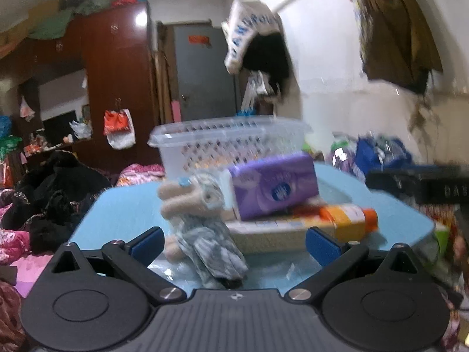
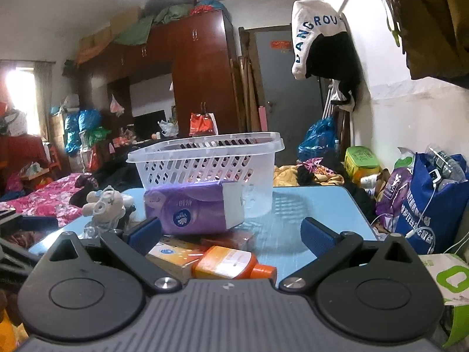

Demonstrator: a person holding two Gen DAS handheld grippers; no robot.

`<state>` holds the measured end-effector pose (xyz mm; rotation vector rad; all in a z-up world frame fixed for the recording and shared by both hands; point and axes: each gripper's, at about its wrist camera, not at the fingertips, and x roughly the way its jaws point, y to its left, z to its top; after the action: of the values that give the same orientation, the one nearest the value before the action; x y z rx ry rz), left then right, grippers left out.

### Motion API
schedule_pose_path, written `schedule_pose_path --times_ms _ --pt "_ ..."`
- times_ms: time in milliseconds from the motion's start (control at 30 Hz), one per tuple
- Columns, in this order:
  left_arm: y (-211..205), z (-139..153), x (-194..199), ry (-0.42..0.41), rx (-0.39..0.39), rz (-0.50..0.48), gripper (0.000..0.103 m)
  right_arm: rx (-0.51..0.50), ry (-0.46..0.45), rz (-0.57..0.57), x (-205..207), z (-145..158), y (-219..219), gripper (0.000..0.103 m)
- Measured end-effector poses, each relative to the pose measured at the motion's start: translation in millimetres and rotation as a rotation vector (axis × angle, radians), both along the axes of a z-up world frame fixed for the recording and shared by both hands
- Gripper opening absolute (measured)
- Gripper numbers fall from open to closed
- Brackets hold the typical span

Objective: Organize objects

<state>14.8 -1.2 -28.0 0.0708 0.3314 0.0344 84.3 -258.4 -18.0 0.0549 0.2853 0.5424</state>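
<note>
From the left wrist camera, the left hand-held gripper (image 1: 233,242) stood spread wide with nothing between its blue pads, low over a light-blue surface (image 1: 117,205). A small stuffed toy (image 1: 196,220) in grey-patterned cloth sat just ahead of it, between the line of the two fingers and nearer the left one. Behind the toy a purple tissue pack (image 1: 272,187) rested tilted on a flat box (image 1: 263,231), with an orange bottle (image 1: 348,220) lying on its side to the right and a white plastic basket (image 1: 231,143) at the back. The toy looked soft and light; a pinch across its body would likely hold it.

From the right wrist camera, the right hand-held gripper (image 2: 231,234) was likewise spread and empty. The orange bottle (image 2: 231,262) lay directly beneath and between its fingers, cap pointing right, partly on the flat box (image 2: 173,255). The tissue pack (image 2: 196,209) lay just beyond, touching the front wall of the basket (image 2: 205,158), which appeared empty from this angle. The bottle seemed rigid and smooth, so possibly slippery; gripping across its middle looked safest. The tissue pack would squash under pressure. The toy (image 2: 104,205) sat off to the left.
</note>
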Motion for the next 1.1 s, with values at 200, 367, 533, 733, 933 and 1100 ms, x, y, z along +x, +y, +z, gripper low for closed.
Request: schedule_pose_path --times_ms 200,367,533,733,933,1100 --pt "19 -7 -3 -0.055 0.018 0.008 0.103 -0.025 0.028 -0.009 7 -1 5 0.103" --pt "31 -27 2 -0.021 -0.012 -0.006 0.103 -0.022 0.042 0.071 8 -5 13 0.103" --pt "32 -28 1 -0.065 -0.030 -0.010 0.102 -0.037 0.017 0.101 6 -9 21 0.103" --pt "33 -29 4 -0.065 -0.047 -0.011 0.099 -0.002 -0.001 0.032 7 -15 -5 0.103" --pt "46 -24 -1 -0.096 -0.053 0.017 0.098 -0.029 0.019 0.041 9 -23 -12 0.095" --pt "67 -20 2 -0.096 -0.111 0.060 0.098 -0.016 0.035 0.070 12 -27 -7 0.091"
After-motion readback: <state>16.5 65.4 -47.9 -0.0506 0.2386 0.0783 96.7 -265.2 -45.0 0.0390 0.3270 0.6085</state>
